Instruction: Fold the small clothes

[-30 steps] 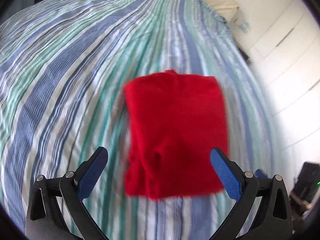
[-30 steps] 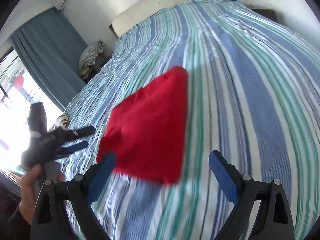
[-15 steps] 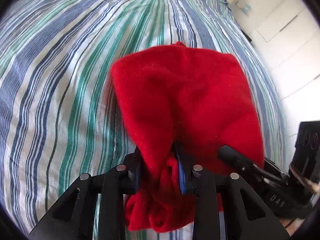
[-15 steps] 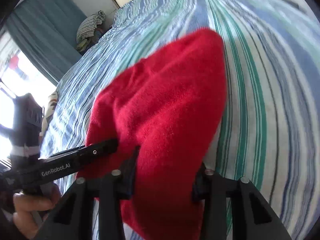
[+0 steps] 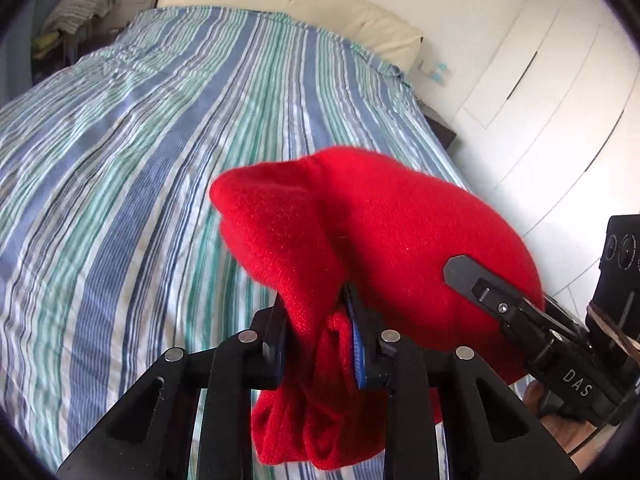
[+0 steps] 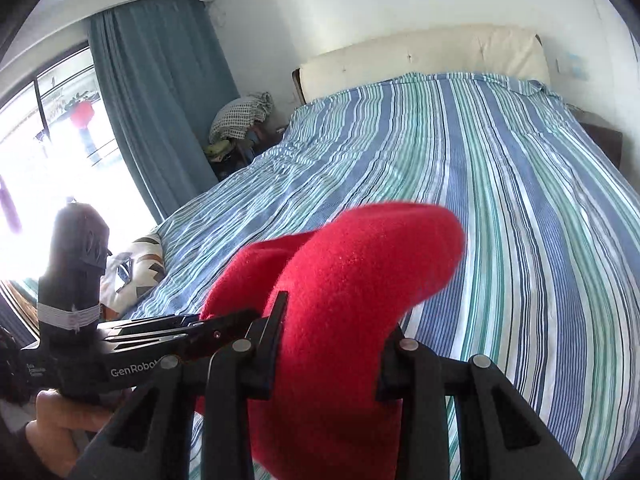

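Note:
A folded red knit garment (image 5: 384,232) hangs lifted above the striped bed (image 5: 140,168). My left gripper (image 5: 320,344) is shut on its near edge, with bunched folds hanging below the jaws. My right gripper (image 6: 332,344) is shut on the other side of the same red garment (image 6: 360,280), which bulges up between and over its fingers. The right gripper shows at the right of the left wrist view (image 5: 520,312); the left gripper shows at the left of the right wrist view (image 6: 168,332). The fingertips are hidden by the cloth.
The bed has a cream headboard (image 6: 420,56) at the far end. White wardrobe doors (image 5: 540,100) stand on the right side. A blue curtain (image 6: 160,100), a window and a pile of clothes (image 6: 240,116) are on the left side. A patterned cushion (image 6: 136,264) lies near the left edge.
Both grippers closed on the red garment's near edge and have lifted it off the bed; the views have tilted up toward the headboard.

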